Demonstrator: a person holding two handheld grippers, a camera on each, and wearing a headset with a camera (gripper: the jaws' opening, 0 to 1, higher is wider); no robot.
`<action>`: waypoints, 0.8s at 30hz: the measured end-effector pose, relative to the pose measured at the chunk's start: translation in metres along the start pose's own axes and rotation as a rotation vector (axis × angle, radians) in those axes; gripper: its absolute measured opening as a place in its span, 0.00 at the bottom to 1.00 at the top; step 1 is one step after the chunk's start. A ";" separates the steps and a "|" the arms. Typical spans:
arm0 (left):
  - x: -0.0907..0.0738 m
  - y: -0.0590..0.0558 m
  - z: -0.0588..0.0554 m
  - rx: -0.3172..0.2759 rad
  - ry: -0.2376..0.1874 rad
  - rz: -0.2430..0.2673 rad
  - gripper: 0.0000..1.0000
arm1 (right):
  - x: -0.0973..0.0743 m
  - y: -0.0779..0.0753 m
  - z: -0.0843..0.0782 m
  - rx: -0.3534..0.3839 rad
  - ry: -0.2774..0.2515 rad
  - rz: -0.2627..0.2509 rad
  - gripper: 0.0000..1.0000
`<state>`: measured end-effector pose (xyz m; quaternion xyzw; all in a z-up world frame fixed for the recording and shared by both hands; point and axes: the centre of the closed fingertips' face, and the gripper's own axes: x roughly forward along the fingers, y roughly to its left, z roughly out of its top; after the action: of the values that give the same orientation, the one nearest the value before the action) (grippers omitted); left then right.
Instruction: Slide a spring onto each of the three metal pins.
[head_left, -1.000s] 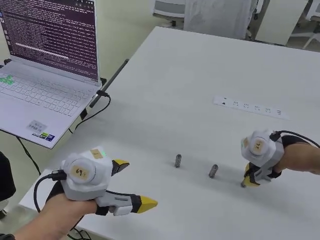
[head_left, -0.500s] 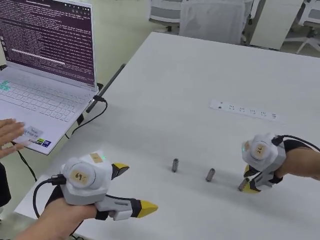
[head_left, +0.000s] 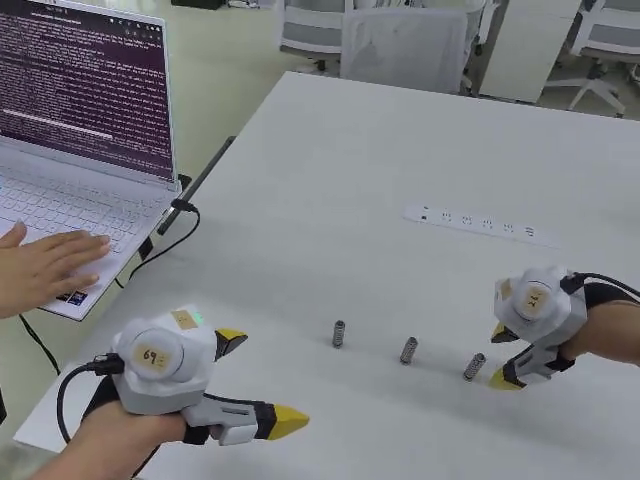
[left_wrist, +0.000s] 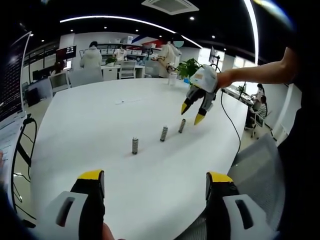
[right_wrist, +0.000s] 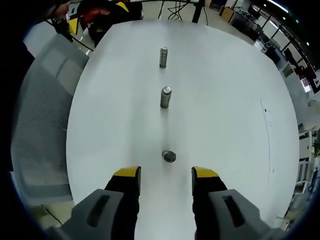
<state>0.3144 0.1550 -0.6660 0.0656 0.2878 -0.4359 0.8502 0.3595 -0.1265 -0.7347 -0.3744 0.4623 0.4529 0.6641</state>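
Observation:
Three small springs stand upright in a row on the white table (head_left: 330, 200): the left spring (head_left: 338, 334), the middle spring (head_left: 408, 350) and the right spring (head_left: 474, 366). My right gripper (head_left: 500, 357) is open just right of the right spring, not touching it. In the right gripper view that spring (right_wrist: 169, 156) stands a little ahead of the open right gripper (right_wrist: 166, 172), with the middle spring (right_wrist: 165, 97) and far spring (right_wrist: 163, 57) beyond. My left gripper (head_left: 258, 380) is open near the table's front left edge. The left gripper (left_wrist: 155, 176) faces the row (left_wrist: 163, 133) with nothing between its jaws.
An open laptop (head_left: 70, 130) sits at the table's left edge with a person's hand (head_left: 45, 268) on its keyboard. A black cable (head_left: 175, 225) runs beside it. A white power strip (head_left: 478, 225) lies further back. Office chairs (head_left: 405, 45) stand behind the table.
My right gripper has let go of the right spring and drawn back to the right, leaving it standing. A hand has come onto the laptop. The left gripper has barely moved.

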 end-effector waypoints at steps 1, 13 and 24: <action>0.000 0.000 0.000 0.000 0.002 -0.001 0.81 | -0.002 0.001 -0.001 0.019 -0.011 -0.005 0.42; 0.001 -0.006 -0.004 0.018 0.020 -0.021 0.88 | -0.023 0.027 -0.018 0.220 -0.128 -0.032 0.50; 0.002 -0.010 -0.002 0.025 0.024 -0.034 0.93 | -0.045 0.044 -0.011 0.409 -0.312 -0.084 0.57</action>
<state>0.3069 0.1485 -0.6678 0.0766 0.2934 -0.4529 0.8384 0.3070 -0.1345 -0.6987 -0.1767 0.4202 0.3745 0.8074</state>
